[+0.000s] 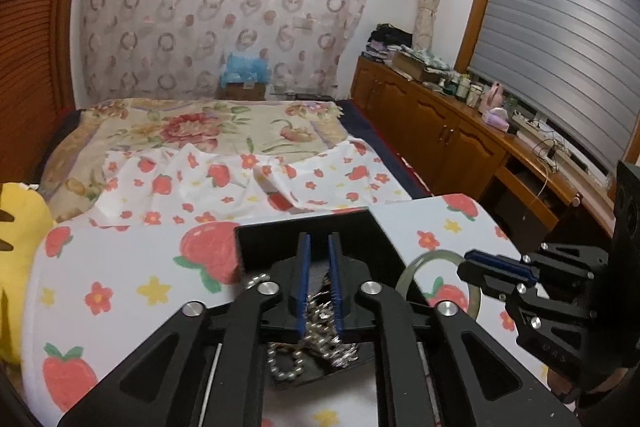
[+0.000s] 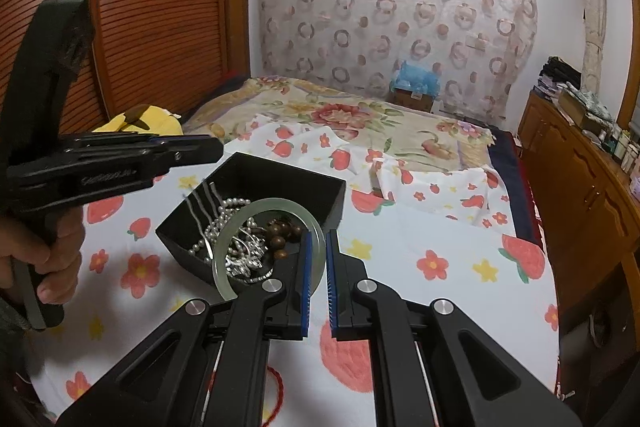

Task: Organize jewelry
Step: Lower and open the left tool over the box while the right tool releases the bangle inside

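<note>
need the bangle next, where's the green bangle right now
In the right wrist view the green bangle is pinched in the right gripper, tilted against the black box's near rim.

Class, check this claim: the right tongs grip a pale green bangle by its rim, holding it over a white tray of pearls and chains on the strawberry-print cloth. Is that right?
One detail is wrong: the tray is black, not white. The right wrist view shows the right tongs gripping the pale green bangle by its rim over that tray, on the strawberry-print cloth.
</note>
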`<state>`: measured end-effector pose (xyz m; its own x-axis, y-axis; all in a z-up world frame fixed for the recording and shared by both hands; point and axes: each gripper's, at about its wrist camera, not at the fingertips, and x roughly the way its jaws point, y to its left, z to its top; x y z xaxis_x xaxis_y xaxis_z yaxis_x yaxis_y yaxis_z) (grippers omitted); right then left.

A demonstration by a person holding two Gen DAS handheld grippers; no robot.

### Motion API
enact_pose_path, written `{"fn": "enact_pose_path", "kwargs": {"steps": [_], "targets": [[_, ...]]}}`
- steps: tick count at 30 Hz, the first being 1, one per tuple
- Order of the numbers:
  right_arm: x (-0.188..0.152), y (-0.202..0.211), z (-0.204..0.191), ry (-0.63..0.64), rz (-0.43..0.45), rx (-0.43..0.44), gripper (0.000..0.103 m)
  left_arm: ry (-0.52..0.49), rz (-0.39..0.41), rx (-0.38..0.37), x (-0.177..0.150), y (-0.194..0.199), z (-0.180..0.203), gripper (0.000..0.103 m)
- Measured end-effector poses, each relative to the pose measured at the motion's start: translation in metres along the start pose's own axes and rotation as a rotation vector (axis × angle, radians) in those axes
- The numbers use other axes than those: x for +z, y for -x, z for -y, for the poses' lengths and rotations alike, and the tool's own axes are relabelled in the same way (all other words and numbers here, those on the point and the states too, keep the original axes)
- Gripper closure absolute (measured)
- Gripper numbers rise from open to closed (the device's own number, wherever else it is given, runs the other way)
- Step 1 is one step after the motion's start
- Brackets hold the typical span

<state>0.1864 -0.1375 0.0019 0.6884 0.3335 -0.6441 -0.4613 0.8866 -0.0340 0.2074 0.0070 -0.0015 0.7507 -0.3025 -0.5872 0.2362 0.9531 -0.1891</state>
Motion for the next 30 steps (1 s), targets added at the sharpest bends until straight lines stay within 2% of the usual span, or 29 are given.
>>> {"fn": "enact_pose_path", "kwargs": {"steps": [8, 11, 16, 28, 29, 30], "targets": [[0.013, -0.026, -0.004, -0.023, -0.009, 0.012, 0.095, -0.061, 0.011, 0.079, -0.013, 0.021, -0.008, 0.072], [0.016, -0.039, -0.005, -0.029, -0.027, 0.015, 0.095, -0.050, 0.010, 0.085, -0.016, 0.027, -0.016, 0.066], [0.018, -0.056, -0.009, -0.031, -0.054, 0.034, 0.094, -0.047, 0.001, 0.102, -0.024, 0.035, -0.024, 0.050], [0.017, -0.056, -0.015, 0.002, -0.041, 0.034, 0.093, -0.067, -0.002, 0.137, -0.039, 0.041, -0.028, 0.026], [0.016, -0.055, -0.014, 0.002, -0.039, 0.034, 0.091, -0.071, 0.001, 0.146, -0.041, 0.042, -0.028, 0.025], [0.016, -0.053, -0.014, 0.001, -0.034, 0.040, 0.084, -0.078, 0.007, 0.165, -0.042, 0.043, -0.027, 0.023]]}}
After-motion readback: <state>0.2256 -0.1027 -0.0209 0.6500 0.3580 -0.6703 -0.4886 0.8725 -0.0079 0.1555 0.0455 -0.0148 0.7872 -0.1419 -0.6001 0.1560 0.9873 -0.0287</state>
